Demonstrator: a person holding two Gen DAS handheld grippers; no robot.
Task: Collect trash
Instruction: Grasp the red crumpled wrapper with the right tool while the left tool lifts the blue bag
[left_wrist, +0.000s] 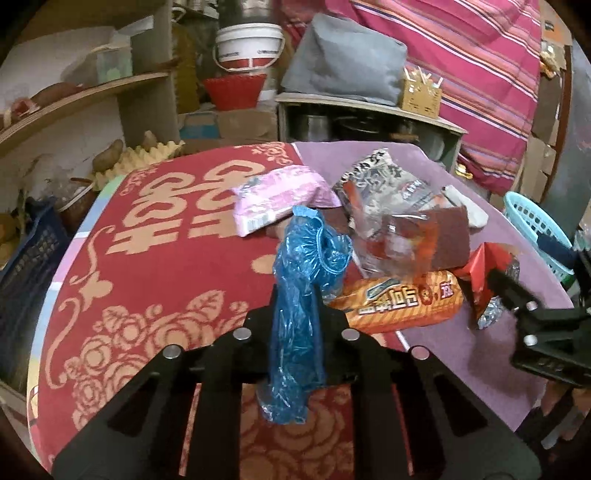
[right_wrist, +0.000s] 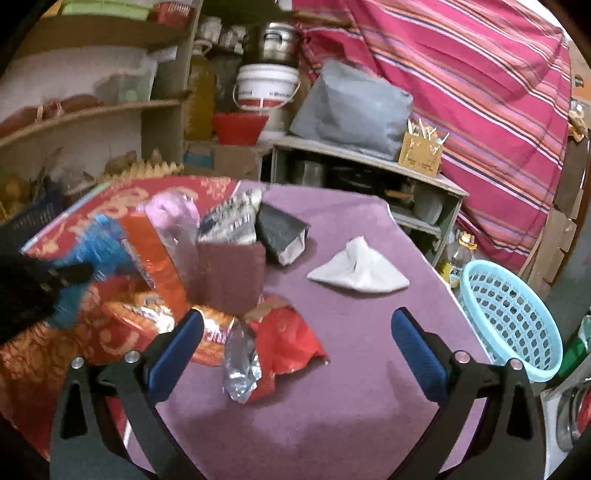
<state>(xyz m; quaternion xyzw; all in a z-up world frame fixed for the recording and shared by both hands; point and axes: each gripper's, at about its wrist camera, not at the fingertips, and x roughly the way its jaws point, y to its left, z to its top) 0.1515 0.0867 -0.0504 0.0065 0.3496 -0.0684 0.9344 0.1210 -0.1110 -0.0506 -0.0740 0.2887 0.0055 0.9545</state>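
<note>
hanging between the clamped jaws of the left gripper, blue plastic bag; right gripper jaws apart

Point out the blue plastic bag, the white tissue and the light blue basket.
blue plastic bag (left_wrist: 295, 325): left wrist view, its middle.
white tissue (right_wrist: 358, 271): right wrist view, its centre.
light blue basket (right_wrist: 517, 317): right wrist view, its perforated wall.

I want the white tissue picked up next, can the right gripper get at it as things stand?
Probably yes: the right gripper is open, and the white tissue lies alone on bare purple cloth ahead of it.
</note>
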